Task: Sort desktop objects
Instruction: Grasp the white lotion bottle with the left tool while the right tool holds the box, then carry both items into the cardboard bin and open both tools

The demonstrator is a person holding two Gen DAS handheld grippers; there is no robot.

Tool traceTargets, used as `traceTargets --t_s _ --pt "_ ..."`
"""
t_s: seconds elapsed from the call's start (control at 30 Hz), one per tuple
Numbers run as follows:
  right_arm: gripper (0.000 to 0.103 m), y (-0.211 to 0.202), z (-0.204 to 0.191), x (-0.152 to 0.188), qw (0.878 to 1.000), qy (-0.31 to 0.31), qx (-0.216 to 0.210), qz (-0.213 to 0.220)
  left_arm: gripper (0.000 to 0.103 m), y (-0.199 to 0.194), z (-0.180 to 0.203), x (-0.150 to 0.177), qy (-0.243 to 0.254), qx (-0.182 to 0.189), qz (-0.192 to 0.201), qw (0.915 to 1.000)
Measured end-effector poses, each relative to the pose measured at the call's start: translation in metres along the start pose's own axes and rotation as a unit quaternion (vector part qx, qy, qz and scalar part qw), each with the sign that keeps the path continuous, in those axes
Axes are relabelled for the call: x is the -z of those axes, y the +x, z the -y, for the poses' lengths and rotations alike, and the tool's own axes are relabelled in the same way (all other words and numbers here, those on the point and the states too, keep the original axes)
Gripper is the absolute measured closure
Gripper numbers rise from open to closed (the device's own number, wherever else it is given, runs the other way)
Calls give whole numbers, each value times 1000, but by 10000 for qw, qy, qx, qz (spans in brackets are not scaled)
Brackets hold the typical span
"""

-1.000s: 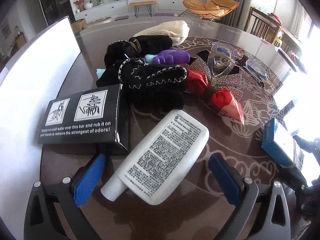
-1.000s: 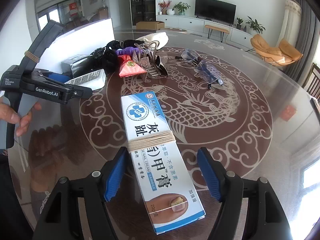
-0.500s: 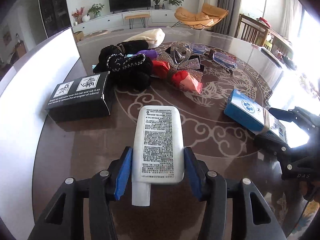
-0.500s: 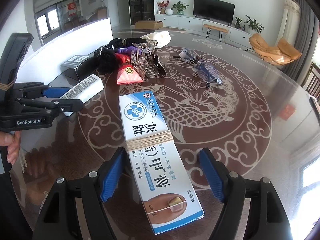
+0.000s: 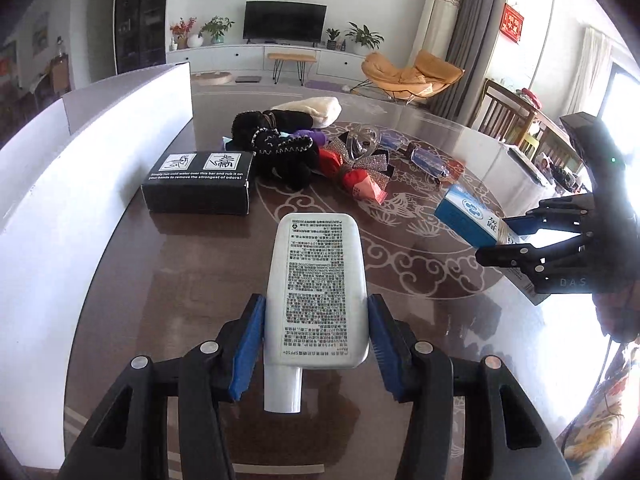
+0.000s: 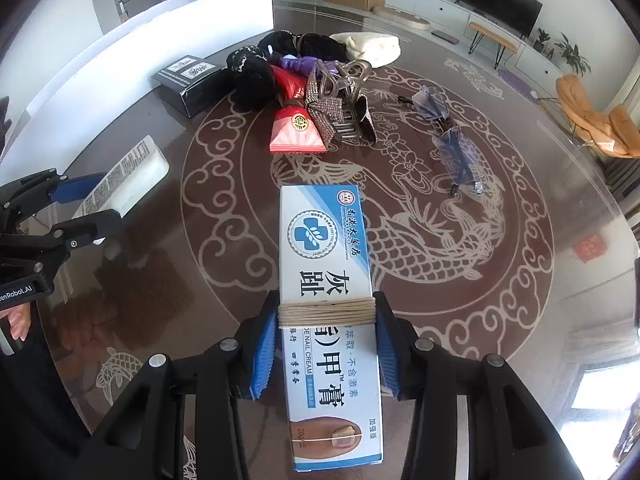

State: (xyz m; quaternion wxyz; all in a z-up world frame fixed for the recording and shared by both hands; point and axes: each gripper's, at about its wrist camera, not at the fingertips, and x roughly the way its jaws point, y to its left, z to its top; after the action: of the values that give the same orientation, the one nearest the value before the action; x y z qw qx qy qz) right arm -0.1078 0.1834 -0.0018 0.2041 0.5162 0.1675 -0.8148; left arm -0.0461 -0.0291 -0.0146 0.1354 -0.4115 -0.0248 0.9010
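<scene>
My left gripper (image 5: 316, 340) is shut on a white tube of cream (image 5: 316, 284) with printed text, cap end toward the camera, held above the round dark table (image 5: 180, 264). My right gripper (image 6: 326, 344) is shut on a blue-and-white nail cream box (image 6: 326, 280) bound with string, also lifted. The tube also shows at the left of the right wrist view (image 6: 124, 178), the box at the right of the left wrist view (image 5: 468, 216).
At the far side lie a black box (image 5: 200, 184), black fuzzy items (image 5: 280, 152), a purple toy (image 6: 300, 64), a red packet (image 6: 296, 132), a rhinestone hair clip (image 6: 340, 108), glasses (image 6: 452, 140) and a cream cloth (image 6: 372, 46). A white board (image 5: 60, 184) lines the left edge.
My left gripper closed on the white tube, lifted it and drew back. My right gripper closed on the nail cream box and raised it.
</scene>
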Motion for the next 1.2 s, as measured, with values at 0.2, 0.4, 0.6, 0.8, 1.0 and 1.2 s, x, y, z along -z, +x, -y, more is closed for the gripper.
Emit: traceTargets --t_s 0.2,0.4,0.6,0.8,1.0,1.2 --pt "59 -37 -12 -20 9999 17 -110 107 52 -57 -32 -16 -458 42 535 9975" --pt "59 -60 -63 -90 9982 -315 -370 352 52 -125 -114 -46 -881 -466 886 9911" --pt "59 -84 -158 -190 9884 -587 -1095 879 52 -146 -218 -60 -1489 -1271 764 9777" --pt "58 -68 -269 -258 9738 -780 -1765 1199 52 -128 -273 -47 -1707 -1778 310 9687" --pt "58 -1 -338 -275 9778 -928 -1675 855 51 -94 -296 -26 -1969 -1783 -262 9637" --pt "13 35 -335 -266 9790 -596 -1869 563 41 -93 -288 -14 -2061 -1934 -204 9590"
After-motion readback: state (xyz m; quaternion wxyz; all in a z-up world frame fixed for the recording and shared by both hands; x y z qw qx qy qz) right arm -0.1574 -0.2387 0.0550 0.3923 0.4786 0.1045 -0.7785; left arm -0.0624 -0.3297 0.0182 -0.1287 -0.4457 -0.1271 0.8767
